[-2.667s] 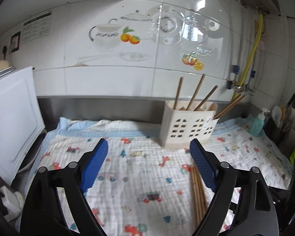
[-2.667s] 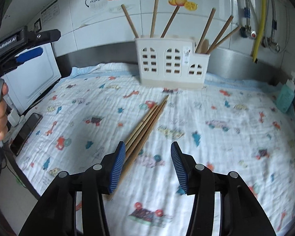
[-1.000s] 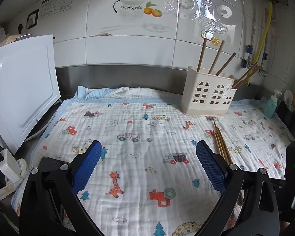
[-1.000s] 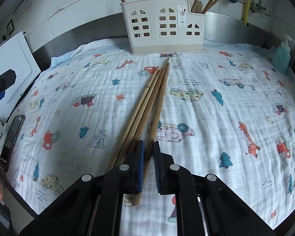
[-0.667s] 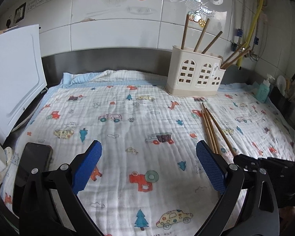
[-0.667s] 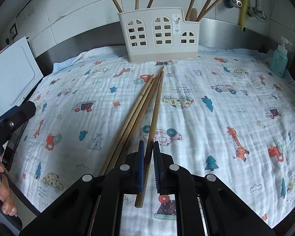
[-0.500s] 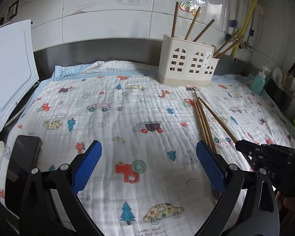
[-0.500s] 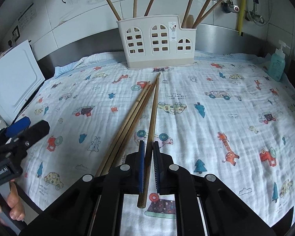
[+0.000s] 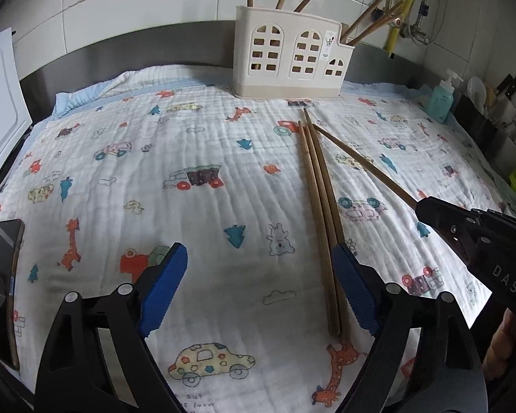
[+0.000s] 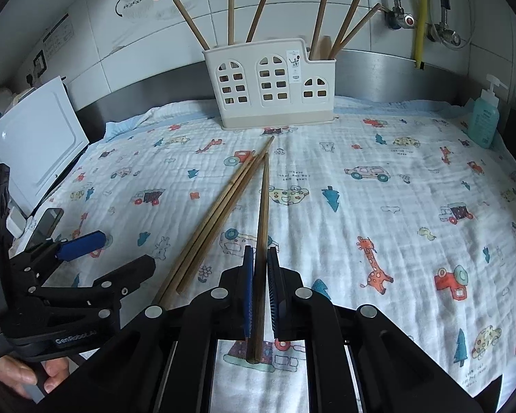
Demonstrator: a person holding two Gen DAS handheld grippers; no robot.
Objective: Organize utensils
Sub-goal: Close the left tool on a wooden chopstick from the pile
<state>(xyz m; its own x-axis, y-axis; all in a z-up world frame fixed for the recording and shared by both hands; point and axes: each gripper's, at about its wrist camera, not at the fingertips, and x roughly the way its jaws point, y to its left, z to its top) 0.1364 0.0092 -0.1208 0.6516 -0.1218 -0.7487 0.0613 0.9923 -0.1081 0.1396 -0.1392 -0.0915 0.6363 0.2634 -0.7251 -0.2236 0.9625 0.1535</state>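
right gripper (image 10: 259, 292): clamped on one chopstick (image 10: 263, 206), tip aimed at the utensil holder (image 10: 270, 86) | left gripper (image 9: 258, 289): wide, closing, nothing gripped (bundle just inside one pad) | remaining chopsticks (image 9: 318, 206): laid on the printed cloth (image 9: 189, 144) in front of the holder | upright chopsticks (image 10: 230, 12): held in it

Chopsticks (image 9: 321, 213) lie on the cloth (image 9: 196, 144) before the holder (image 9: 292, 55).

Black plastic left gripper (image 9: 258, 289), ribbed blue fingers (image 9: 163, 287), silver screws, white lettering
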